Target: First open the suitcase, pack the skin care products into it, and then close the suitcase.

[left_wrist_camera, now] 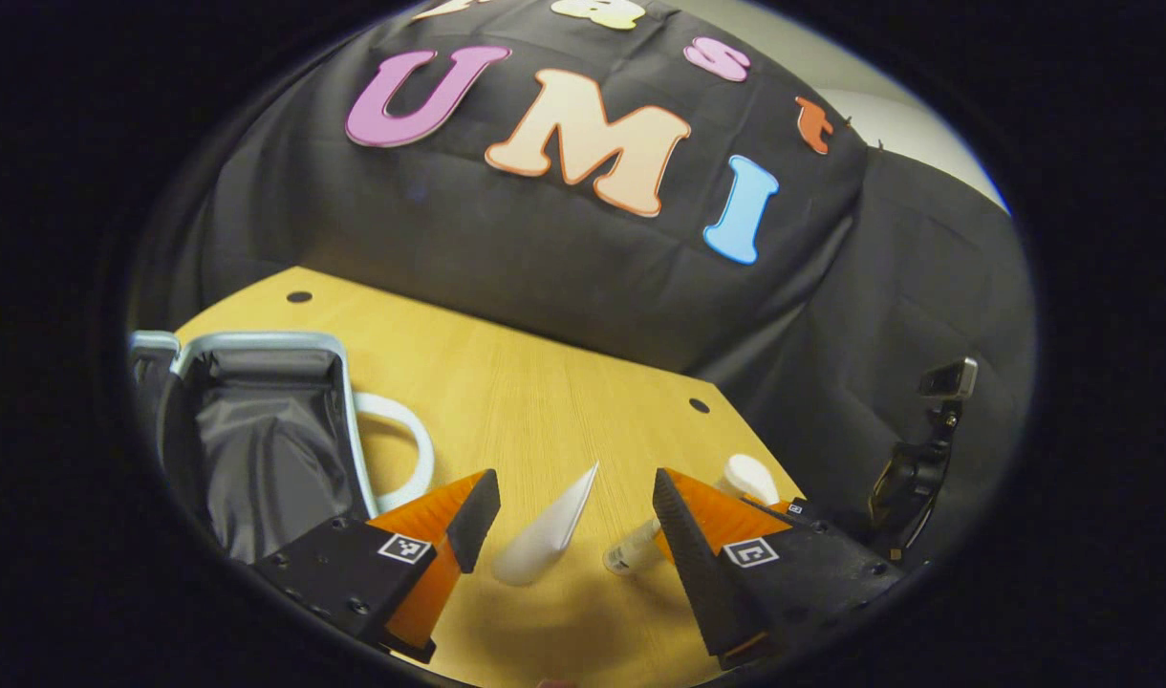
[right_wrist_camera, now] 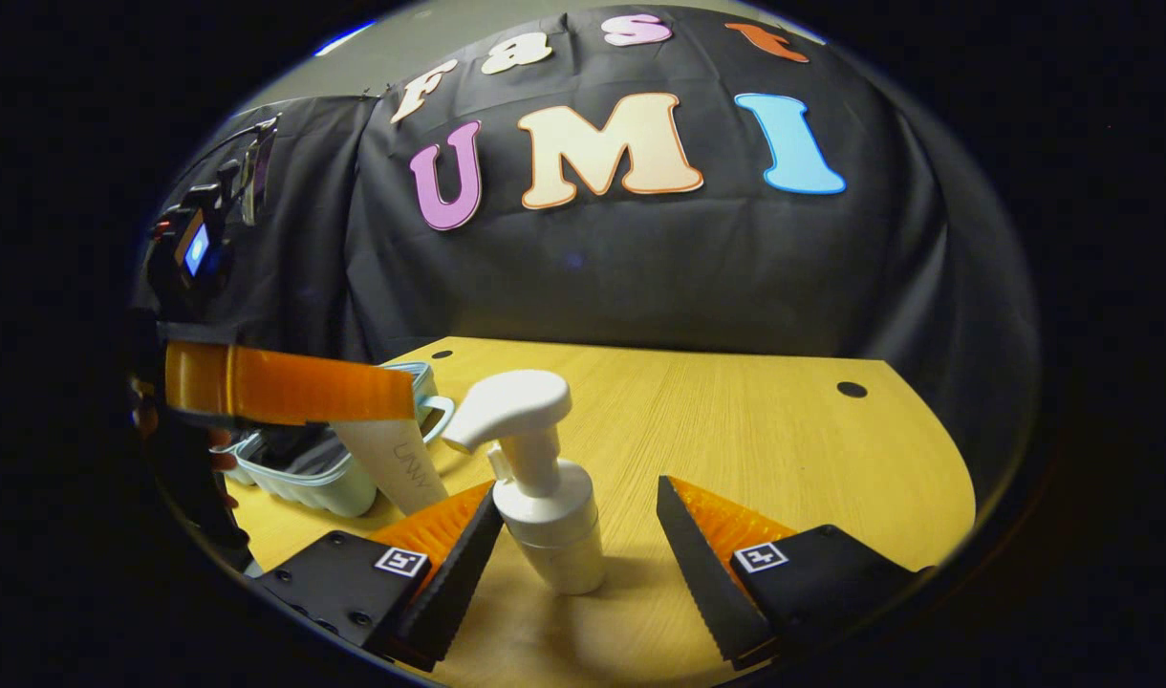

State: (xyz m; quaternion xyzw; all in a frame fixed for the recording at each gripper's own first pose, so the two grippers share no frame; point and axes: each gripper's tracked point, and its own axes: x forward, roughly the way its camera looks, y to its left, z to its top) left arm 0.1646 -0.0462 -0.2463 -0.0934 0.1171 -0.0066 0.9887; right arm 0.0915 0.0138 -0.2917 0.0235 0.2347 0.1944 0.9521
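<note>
Nearest in the left gripper view, the left gripper (left_wrist_camera: 572, 516) has its fingers spread wide, and a white tube (left_wrist_camera: 548, 533) stands slanted in the gap between them, touching neither. Just beyond the right-hand finger lies a small bottle (left_wrist_camera: 633, 554), with the pump bottle (left_wrist_camera: 750, 478) partly hidden behind that finger. Off to the left, the suitcase (left_wrist_camera: 258, 430) lies open on the tabletop (left_wrist_camera: 545, 382), its dark lining showing and its handle (left_wrist_camera: 406, 449) beside it.

In the right gripper view, the right gripper (right_wrist_camera: 575, 535) is also wide open around the upright pump bottle (right_wrist_camera: 545, 487), fingers apart from it. Farther left, the other gripper's finger crosses in front of the tube (right_wrist_camera: 397, 459) and suitcase (right_wrist_camera: 306, 473).
</note>
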